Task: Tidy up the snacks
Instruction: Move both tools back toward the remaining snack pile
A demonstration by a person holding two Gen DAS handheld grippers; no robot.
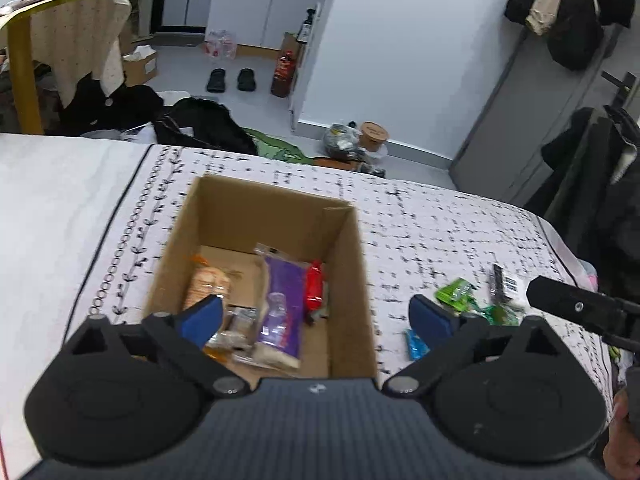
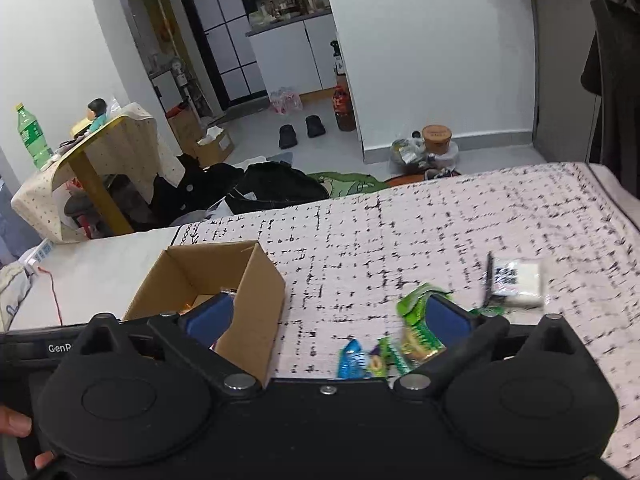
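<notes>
Surface: bed with a patterned sheet (image 2: 400,240), cluttered room behind.
Left gripper (image 1: 316,318): jaws spread wide, nothing between the pads — hovering over the cardboard box (image 1: 352,264).
Right gripper (image 2: 326,316): jaws also wide, empty — spanning the box's right wall and the loose snacks.
Box contents: purple pack (image 1: 280,304), red packet (image 1: 314,286), biscuit pack (image 1: 206,284), all lying flat inside.
Loose snacks: green packets (image 2: 416,320), blue wrapper (image 2: 352,360), white pack (image 2: 516,280) on the sheet, right of the box, near each other.
Step in hand: likely fetching the next loose snack.
Tip: come down over one packet only, pads on its flat sides, avoid pinching the sheet.
</notes>
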